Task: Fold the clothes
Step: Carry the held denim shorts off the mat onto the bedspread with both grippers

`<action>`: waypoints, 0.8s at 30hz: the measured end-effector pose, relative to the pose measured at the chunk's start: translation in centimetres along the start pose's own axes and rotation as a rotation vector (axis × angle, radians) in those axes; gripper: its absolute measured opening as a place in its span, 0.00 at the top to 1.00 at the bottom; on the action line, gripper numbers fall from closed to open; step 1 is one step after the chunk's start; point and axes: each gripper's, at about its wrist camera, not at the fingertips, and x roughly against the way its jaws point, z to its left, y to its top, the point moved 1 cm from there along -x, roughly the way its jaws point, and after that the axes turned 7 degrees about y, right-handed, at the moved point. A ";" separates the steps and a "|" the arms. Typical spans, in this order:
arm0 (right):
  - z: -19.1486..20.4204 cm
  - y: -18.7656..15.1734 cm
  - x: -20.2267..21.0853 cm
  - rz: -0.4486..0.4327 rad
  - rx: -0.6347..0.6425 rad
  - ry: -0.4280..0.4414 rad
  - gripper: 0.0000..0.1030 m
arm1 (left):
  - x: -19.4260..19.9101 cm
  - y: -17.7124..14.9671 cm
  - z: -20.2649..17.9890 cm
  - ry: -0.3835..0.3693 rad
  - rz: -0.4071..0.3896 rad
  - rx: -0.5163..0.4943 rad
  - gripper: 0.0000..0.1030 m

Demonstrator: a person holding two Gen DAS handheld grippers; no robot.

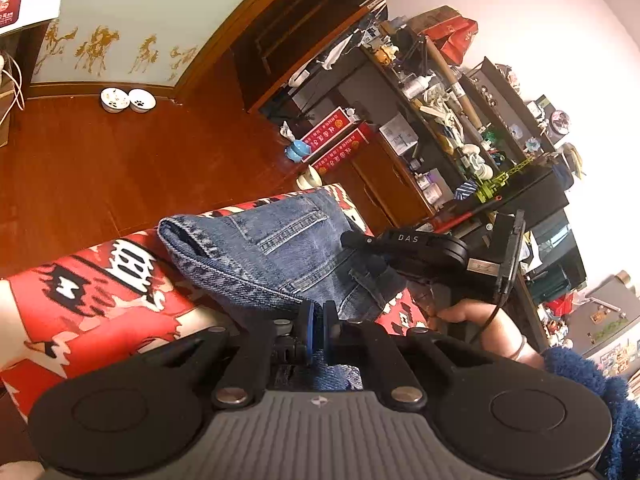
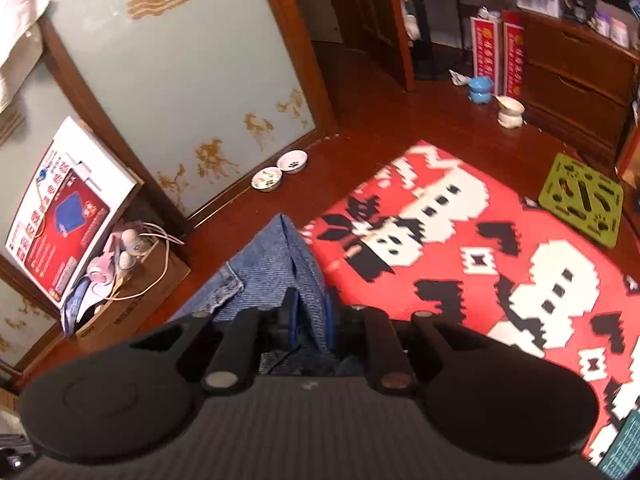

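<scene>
Blue denim jeans (image 1: 276, 256) lie folded over on a red, white and black patterned cloth (image 1: 100, 300). My left gripper (image 1: 319, 316) is shut on the near edge of the denim, its blue pads pinching the fabric. In the left wrist view my right gripper (image 1: 360, 242) reaches over the jeans from the right, held by a hand (image 1: 476, 320) in a blue fuzzy sleeve. In the right wrist view my right gripper (image 2: 312, 316) is shut on a raised fold of the jeans (image 2: 276, 272), which stands up between its fingers at the left edge of the patterned cloth (image 2: 460, 248).
Red wooden floor (image 1: 100, 168) surrounds the cloth. Two pet bowls (image 2: 280, 170) sit by the wall. A green mat (image 2: 582, 204) lies at the cloth's far right. A box of cables (image 2: 132, 276) stands on the left. Cluttered shelves (image 1: 460, 140) and a wooden cabinet (image 2: 576, 80) stand beyond.
</scene>
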 end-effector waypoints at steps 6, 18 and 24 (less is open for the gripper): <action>-0.8 -1.0 -0.4 -0.031 -0.022 -0.046 0.74 | 0.1 -1.4 1.3 0.007 0.044 0.055 0.96; 2.6 -8.7 8.7 -0.082 0.130 -0.024 0.66 | 1.9 -1.9 2.1 0.014 0.088 -0.022 0.76; 6.5 -15.6 12.5 -0.074 0.221 0.005 0.63 | 3.1 -2.3 1.6 0.022 0.094 -0.091 0.56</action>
